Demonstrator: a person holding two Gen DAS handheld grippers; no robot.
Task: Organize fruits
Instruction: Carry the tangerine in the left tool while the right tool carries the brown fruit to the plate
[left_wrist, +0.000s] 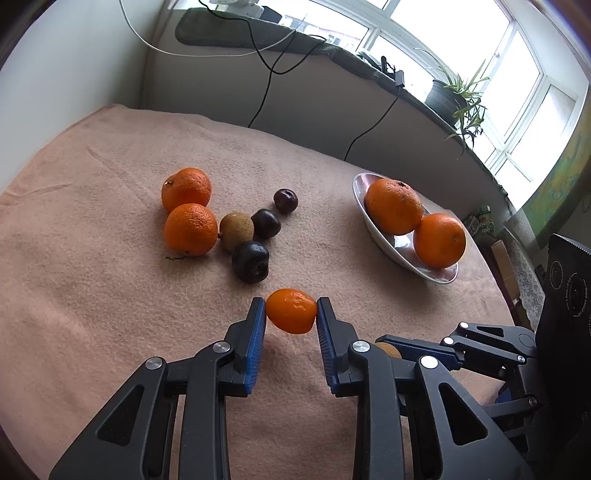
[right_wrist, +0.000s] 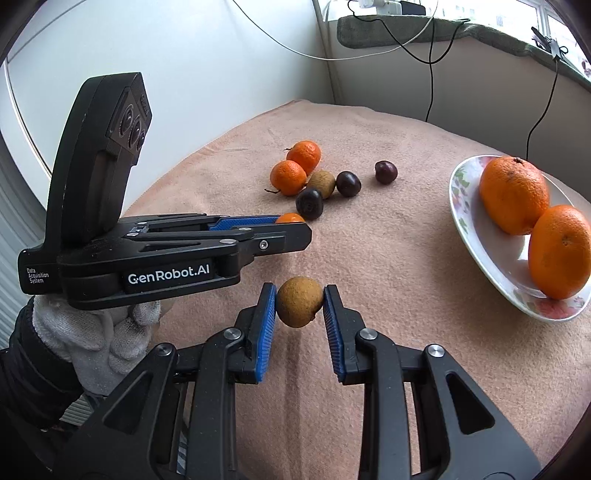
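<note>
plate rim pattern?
White plate with a floral print, pink and green, around the rim. Clearest in the right wrist view.

1. We see a salmon-pink cloth (left_wrist: 110, 295) under everything.
2. On it, left of the plate (right_wrist: 466, 221), lie two bright orange mandarins (left_wrist: 188, 210), one tan-brown fruit (left_wrist: 236, 230) and three dark purple plums (left_wrist: 250, 261).
3. The plate is white with a faded floral rim of pink and green; in it sit two deep orange oranges (right_wrist: 513, 194).
4. Our left gripper (left_wrist: 291, 314), black with blue ribbed pads, clasps a small orange fruit (left_wrist: 291, 311).
5. Our right gripper (right_wrist: 300, 304), same colours, clasps a dull brown fruit (right_wrist: 299, 301).
6. Our left hand (right_wrist: 92, 332) wears a grey-white knit glove.
</note>
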